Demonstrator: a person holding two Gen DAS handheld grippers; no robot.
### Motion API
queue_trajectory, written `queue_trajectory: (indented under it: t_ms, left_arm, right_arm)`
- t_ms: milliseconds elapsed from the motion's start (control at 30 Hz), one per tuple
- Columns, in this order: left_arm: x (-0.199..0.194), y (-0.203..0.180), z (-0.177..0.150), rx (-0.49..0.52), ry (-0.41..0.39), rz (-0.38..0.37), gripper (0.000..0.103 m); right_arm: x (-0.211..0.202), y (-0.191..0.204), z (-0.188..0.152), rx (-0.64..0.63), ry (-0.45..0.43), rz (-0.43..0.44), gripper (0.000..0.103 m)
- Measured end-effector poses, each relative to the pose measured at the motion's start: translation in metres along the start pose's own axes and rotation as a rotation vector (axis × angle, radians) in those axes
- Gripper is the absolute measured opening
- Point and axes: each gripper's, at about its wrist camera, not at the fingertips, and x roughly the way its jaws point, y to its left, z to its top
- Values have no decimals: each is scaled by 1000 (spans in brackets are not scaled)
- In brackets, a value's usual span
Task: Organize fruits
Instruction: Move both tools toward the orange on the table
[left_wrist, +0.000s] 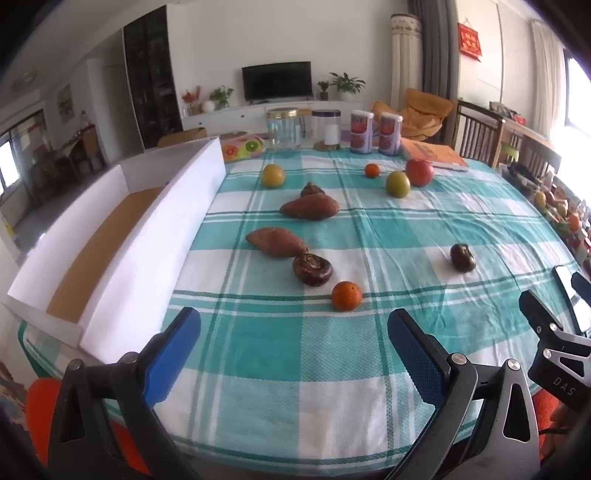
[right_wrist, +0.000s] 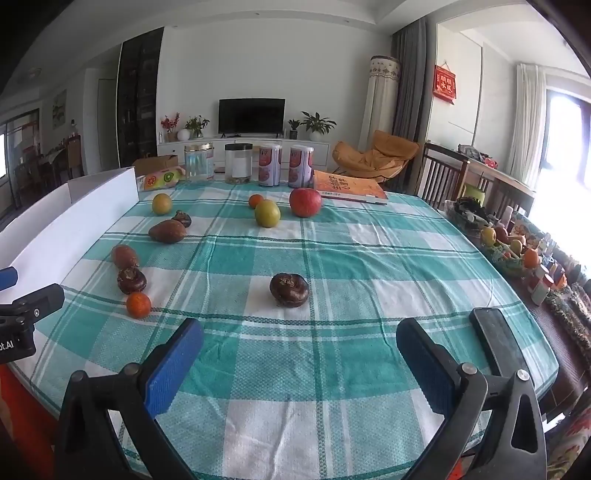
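Checked tablecloth (left_wrist: 295, 369) beneath both grippers (left_wrist: 295, 343) (right_wrist: 299, 350), tilted downward, jaws wide

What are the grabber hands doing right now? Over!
Left gripper open, empty. Right gripper open, empty. Fruit loose on the tablecloth, white box empty. Nearest: small orange, dark water chestnut. Nothing blocking.

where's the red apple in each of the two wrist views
Left wrist: red apple at upper right of centre, far side of the cloth.
Right wrist: red apple at upper centre, right of a green fruit.
Shared landmark: orange book just behind it.
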Motion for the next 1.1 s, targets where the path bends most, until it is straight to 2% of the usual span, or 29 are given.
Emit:
queue_trajectory:
  t_ms: [633,933,1100]
  left_arm:
    - [3,-2,-3,-2,12,-17,102]
    - [20,15,-9,-81,92,-91,102]
    - [40,12,-16,-75,164,-125,102]
  right_arm:
    - [-1,-2,-1,1,-7,-29,103]
    - [1,-5,-2,9,-4,-39,103]
    - [16,-11,-10,30,47,-35,103]
